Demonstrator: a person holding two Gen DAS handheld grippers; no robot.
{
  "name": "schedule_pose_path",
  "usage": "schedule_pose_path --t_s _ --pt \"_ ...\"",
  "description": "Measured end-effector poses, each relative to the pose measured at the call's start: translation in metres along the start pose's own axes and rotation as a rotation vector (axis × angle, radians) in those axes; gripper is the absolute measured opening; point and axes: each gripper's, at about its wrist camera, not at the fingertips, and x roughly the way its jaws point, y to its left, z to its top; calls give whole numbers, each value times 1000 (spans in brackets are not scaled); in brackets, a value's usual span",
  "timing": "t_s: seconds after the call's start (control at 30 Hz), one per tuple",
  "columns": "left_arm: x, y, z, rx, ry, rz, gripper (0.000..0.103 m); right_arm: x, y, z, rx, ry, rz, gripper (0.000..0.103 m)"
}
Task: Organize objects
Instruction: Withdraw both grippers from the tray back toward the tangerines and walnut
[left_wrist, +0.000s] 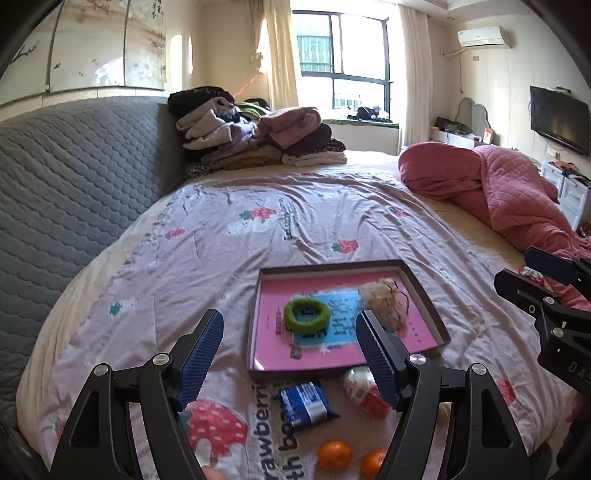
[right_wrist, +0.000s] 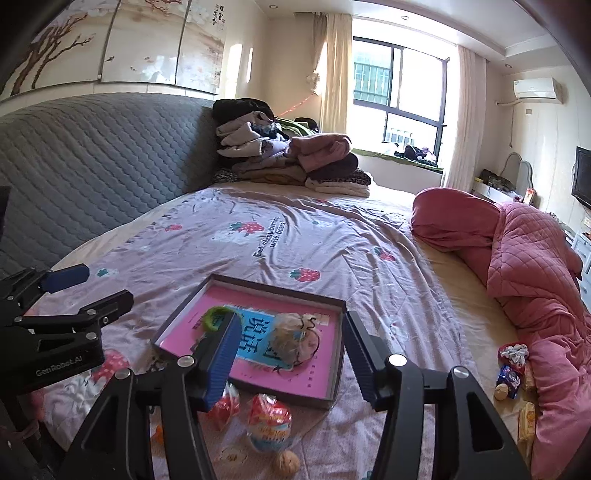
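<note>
A shallow dark-rimmed box (left_wrist: 258, 295) (right_wrist: 338, 354) with a pink book inside lies on the bed. A green ring (left_wrist: 307, 314) (right_wrist: 212, 317) and a pale fluffy pouch (left_wrist: 386, 301) (right_wrist: 295, 338) lie in it. In front of the box lie a blue snack packet (left_wrist: 306, 402), red-and-white wrapped snacks (left_wrist: 364, 391) (right_wrist: 269, 421), two oranges (left_wrist: 334, 455) and a walnut (right_wrist: 286, 461). My left gripper (left_wrist: 290, 356) is open and empty, above the box's near edge. My right gripper (right_wrist: 290, 356) is open and empty, above the box's near right side.
A grey quilted headboard (left_wrist: 74, 177) runs along the left. Folded clothes (left_wrist: 258, 136) are piled at the far end. A pink quilt (right_wrist: 535, 280) lies on the right, with more snacks (right_wrist: 511, 373) beside it.
</note>
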Motion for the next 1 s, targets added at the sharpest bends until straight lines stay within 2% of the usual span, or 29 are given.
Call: schedule_pose_path --t_s 0.43,0.6,1.0 --pt "-7 6 -47 -12 31 8 75 -18 8 -39 -3 24 22 58" --pt "-4 12 -65 -10 65 11 75 -19 11 -56 -11 45 18 58" --pt "-3 -1 -102 26 112 -7 75 -21 11 -90 14 88 29 59"
